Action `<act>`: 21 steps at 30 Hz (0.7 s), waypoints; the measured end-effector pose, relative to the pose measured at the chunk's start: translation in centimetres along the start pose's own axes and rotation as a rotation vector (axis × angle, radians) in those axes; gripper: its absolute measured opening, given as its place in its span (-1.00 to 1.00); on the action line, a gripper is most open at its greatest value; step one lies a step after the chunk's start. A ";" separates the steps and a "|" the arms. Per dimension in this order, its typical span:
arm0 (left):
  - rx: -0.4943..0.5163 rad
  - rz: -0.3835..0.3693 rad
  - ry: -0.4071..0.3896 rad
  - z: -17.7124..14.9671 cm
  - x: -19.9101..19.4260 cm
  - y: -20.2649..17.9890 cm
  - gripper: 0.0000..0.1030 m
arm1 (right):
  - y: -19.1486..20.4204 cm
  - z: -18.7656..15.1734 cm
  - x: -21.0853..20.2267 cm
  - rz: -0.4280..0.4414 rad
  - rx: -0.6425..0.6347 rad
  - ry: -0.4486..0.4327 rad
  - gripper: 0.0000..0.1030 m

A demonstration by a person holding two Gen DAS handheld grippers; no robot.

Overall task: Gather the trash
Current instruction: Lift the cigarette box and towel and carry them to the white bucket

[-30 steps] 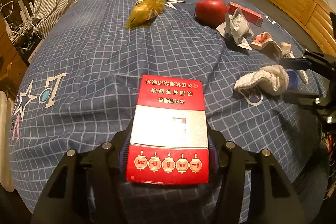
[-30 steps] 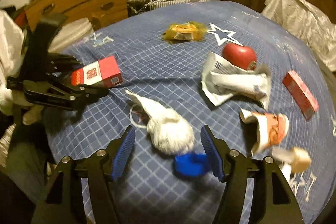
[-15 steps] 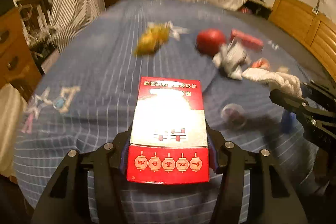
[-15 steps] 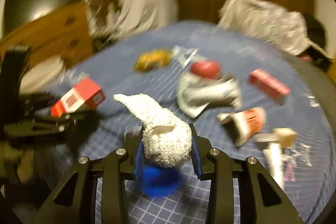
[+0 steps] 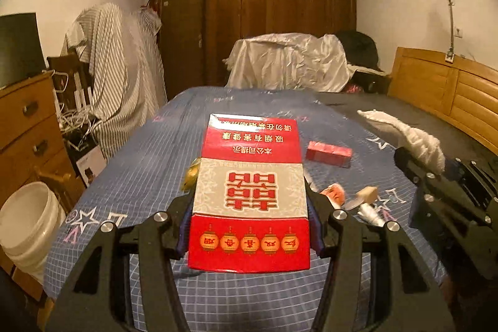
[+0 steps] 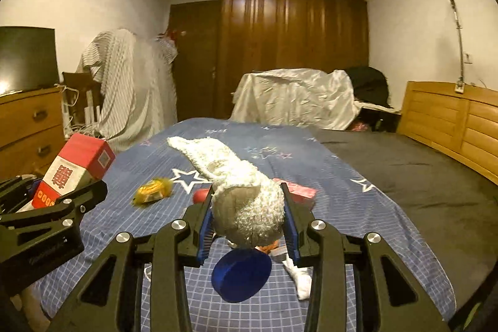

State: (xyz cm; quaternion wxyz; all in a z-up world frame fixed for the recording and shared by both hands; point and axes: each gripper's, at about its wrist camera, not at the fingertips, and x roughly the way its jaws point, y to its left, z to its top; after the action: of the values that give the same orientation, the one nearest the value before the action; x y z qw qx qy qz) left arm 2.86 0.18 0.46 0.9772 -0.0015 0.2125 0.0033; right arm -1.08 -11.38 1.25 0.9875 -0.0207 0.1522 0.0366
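Both tongs loaded, lifted clear of the bed.

Left tongs (image 5: 249,226) clamped across the sides of a red cigarette carton (image 5: 249,195), carried flat and lengthwise, likely so it cannot tip out. Right tongs (image 6: 247,226) squeezed on a white knitted sock (image 6: 246,201), toe flopping forward. Both pointed slightly downward over the near edge of the bed (image 6: 311,297). Still lying on the bed: yellow wrapper (image 6: 152,190), small red box (image 5: 328,153), blue cap (image 6: 241,274) by the near edge. Probably bound for the white bucket (image 5: 28,217) off the left edge.
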 end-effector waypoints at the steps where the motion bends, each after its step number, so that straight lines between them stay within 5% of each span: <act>1: 0.002 -0.004 0.002 0.1 0.0 -0.3 0.04 | -0.1 0.1 -0.2 -0.007 0.002 -0.002 -0.25; 21: -0.018 -0.025 0.005 0.1 0.0 -0.4 0.04 | -0.9 0.1 -1.0 -0.015 0.009 0.000 -0.25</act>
State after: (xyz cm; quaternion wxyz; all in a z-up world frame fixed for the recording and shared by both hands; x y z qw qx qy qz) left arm 2.90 -0.22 0.50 0.9765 -0.0130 0.2148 -0.0068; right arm -1.93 -12.33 1.69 0.9878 -0.0175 0.1521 0.0287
